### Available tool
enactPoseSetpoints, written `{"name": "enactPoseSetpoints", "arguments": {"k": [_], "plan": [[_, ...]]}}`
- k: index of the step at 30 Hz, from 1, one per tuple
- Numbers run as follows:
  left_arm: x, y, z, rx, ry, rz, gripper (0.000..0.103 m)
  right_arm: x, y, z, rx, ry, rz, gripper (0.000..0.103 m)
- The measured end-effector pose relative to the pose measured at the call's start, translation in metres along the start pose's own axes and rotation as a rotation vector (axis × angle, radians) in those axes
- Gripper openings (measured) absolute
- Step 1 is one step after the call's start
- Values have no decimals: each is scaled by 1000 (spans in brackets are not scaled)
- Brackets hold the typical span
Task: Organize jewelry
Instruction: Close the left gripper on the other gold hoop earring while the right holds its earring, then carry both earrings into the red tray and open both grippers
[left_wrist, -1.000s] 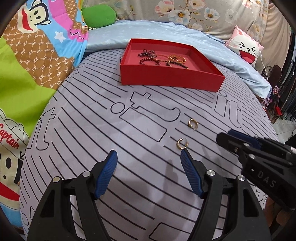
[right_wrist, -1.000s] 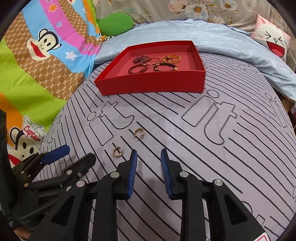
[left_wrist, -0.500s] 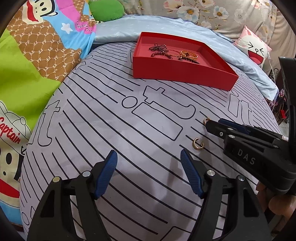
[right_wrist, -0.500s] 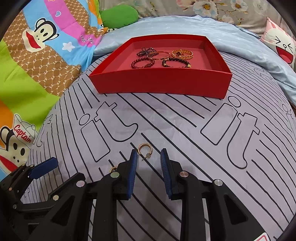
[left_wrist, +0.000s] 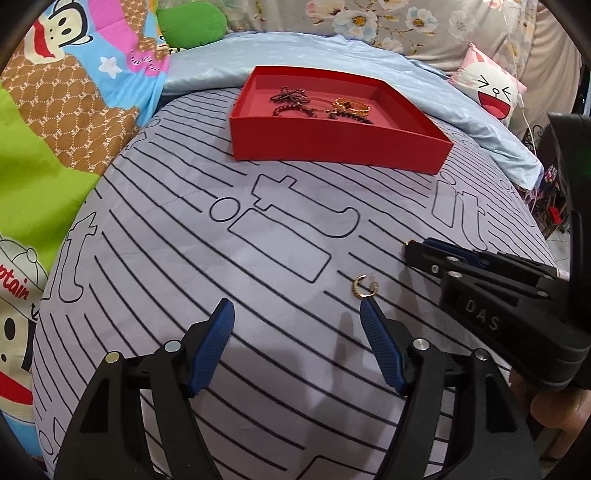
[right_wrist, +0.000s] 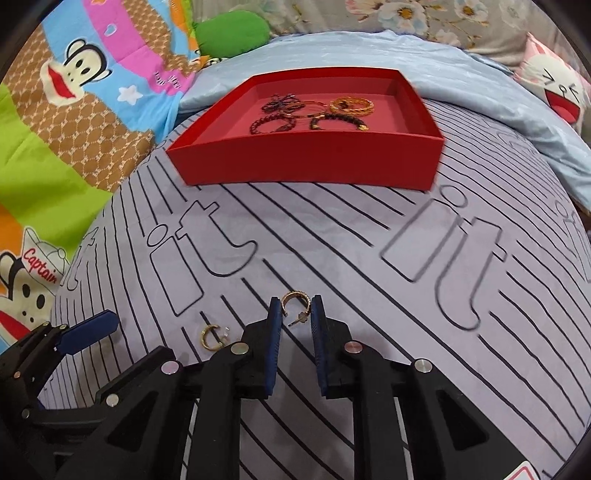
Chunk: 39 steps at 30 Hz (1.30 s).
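A smooth grey bedsheet (right_wrist: 369, 266) printed with thin black stripes and outlined "it" letters covers the bed. The right hand-held gripper (right_wrist: 294, 309), black with ribbed blue pads, is closing its jaws around a small ridged gold hoop earring (right_wrist: 293, 302), which lies between the tips, not yet clearly pinched. A second gold hoop (left_wrist: 364, 286) lies just ahead of the left hand-held gripper (left_wrist: 295, 314), whose jaws stand wide apart. Well beyond both, a square red cardboard tray (right_wrist: 306, 162) holds beaded bracelets. "DAS" marks the right tool's side; "Captain" shows on the cartoon blanket (right_wrist: 40, 266).
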<state>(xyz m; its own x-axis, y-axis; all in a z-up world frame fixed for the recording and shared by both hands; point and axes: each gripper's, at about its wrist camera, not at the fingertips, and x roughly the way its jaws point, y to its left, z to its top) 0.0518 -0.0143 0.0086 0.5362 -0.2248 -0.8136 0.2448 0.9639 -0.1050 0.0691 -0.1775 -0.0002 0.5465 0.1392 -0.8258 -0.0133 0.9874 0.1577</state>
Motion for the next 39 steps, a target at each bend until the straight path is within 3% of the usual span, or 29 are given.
{"name": "enactPoseSetpoints", "arguments": {"k": [3, 9, 23, 39], "plan": [[3, -9, 3, 21, -3, -14, 66, -8, -15, -4, 43, -2, 3, 15], [18, -24, 5, 57, 16, -39, 51, -18, -27, -9, 78, -14, -8, 15], [21, -35, 5, 112, -3, -18, 17, -21, -27, -11, 82, -18, -5, 15], [8, -31, 12, 75, 14, -43, 16, -40, -19, -5, 69, -57, 4, 16]]}}
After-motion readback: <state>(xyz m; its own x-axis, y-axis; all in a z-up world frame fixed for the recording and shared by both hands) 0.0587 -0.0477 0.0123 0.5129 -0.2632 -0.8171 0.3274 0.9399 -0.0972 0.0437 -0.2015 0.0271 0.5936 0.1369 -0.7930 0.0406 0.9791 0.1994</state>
